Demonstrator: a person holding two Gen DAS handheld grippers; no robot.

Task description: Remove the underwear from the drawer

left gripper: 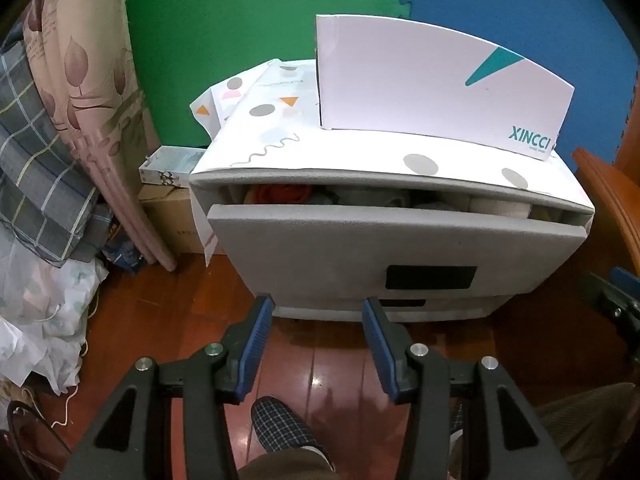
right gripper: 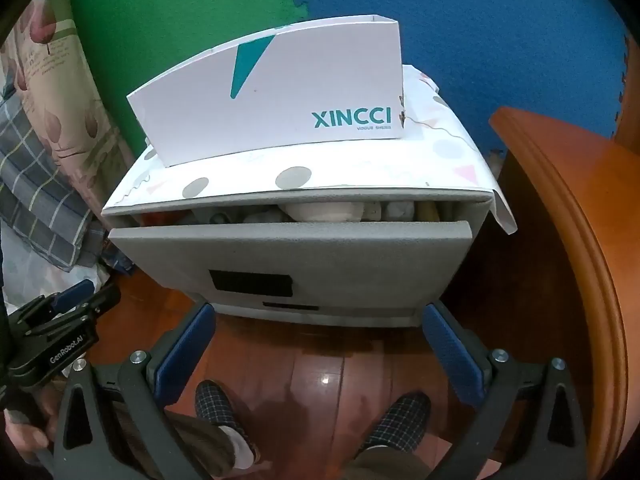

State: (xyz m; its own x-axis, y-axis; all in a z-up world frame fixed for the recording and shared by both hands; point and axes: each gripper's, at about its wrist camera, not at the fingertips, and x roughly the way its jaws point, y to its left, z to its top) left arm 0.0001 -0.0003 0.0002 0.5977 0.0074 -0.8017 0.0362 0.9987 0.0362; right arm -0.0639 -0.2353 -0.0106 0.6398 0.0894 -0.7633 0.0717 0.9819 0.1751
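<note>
A grey drawer unit stands on the wooden floor, its top drawer (left gripper: 384, 240) (right gripper: 292, 252) pulled out a little. Rolled and folded clothes (left gripper: 492, 206) (right gripper: 324, 210) show in the gap, with an orange-red piece (left gripper: 280, 192) at the left; which pieces are underwear I cannot tell. My left gripper (left gripper: 318, 312) is open and empty, above the floor in front of the drawer's lower edge. My right gripper (right gripper: 318, 318) is open wide and empty, also in front of the unit's base. The left gripper shows at the left of the right wrist view (right gripper: 68, 304).
A white XINCCI box (left gripper: 440, 84) (right gripper: 276, 96) stands on the unit's patterned paper cover. Hanging fabric and bags (left gripper: 60, 160) crowd the left. A cardboard box (left gripper: 172, 216) sits left of the unit. Orange wooden furniture (right gripper: 568, 240) is close on the right. The person's slippered feet (right gripper: 216, 400) are below.
</note>
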